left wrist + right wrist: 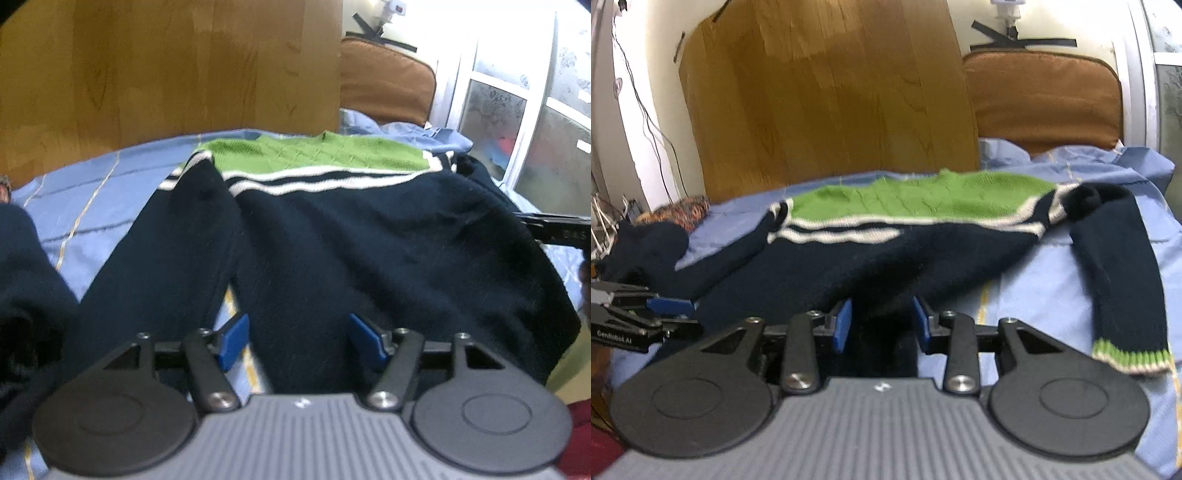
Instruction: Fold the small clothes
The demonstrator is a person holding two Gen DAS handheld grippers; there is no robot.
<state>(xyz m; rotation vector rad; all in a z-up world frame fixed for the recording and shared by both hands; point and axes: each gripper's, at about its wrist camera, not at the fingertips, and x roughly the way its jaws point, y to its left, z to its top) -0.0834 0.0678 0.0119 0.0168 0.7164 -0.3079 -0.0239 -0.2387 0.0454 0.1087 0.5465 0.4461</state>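
Behind the bed stands a tall wooden board point(827, 99). On the light blue bedsheet point(1052, 291) lies the navy knitted sweater with a green yoke and white stripes point(849, 258), flat, sleeves spread. My left jaws point(299, 341) are half open around its hem, not pressing. My right jaws point(881, 325) are narrower, with hem fabric between; grip uncertain. Risk: uneven lifting would bunch the knit. No containers visible.

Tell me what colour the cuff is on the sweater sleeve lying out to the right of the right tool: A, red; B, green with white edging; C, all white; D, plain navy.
B: in the right wrist view the sleeve of the navy sweater ends in a cuff that is green with white edging, lying on the blue sheet.
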